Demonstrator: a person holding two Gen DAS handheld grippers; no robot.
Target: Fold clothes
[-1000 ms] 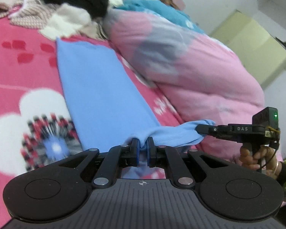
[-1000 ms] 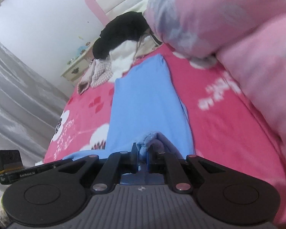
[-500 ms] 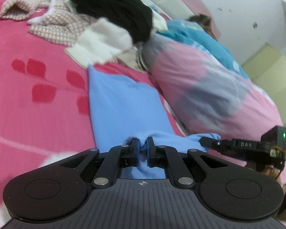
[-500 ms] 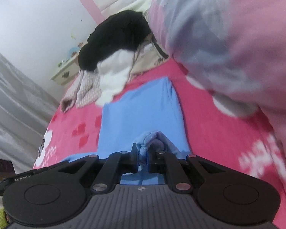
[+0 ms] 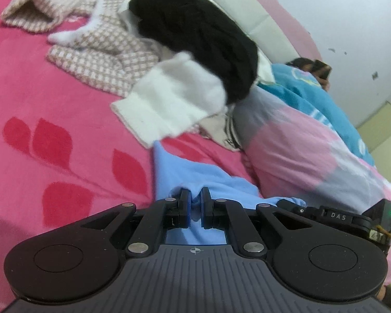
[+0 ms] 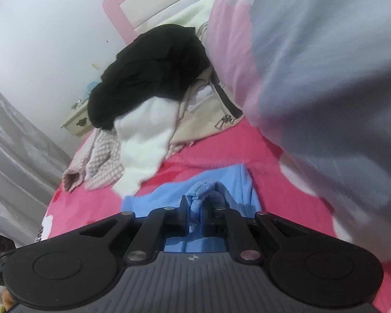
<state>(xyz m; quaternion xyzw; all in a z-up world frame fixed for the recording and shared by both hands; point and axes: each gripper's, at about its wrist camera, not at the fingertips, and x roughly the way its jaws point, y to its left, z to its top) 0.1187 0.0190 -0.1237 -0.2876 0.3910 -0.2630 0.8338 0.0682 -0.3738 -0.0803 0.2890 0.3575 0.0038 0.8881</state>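
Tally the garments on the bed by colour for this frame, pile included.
Blue, held in both tongs: 1
Black: 1
White: 1
Pink-and-cream checked: 1
Cream with zips: 1
Total: 5 visible; more may be hidden in the pile.

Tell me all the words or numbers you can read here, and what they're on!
"DAS": white letters on the right gripper, seen from the left camera.
Small tag at that gripper's back end: too blurred to read.
Blue top print, far back: too blurred.
Nothing else readable.
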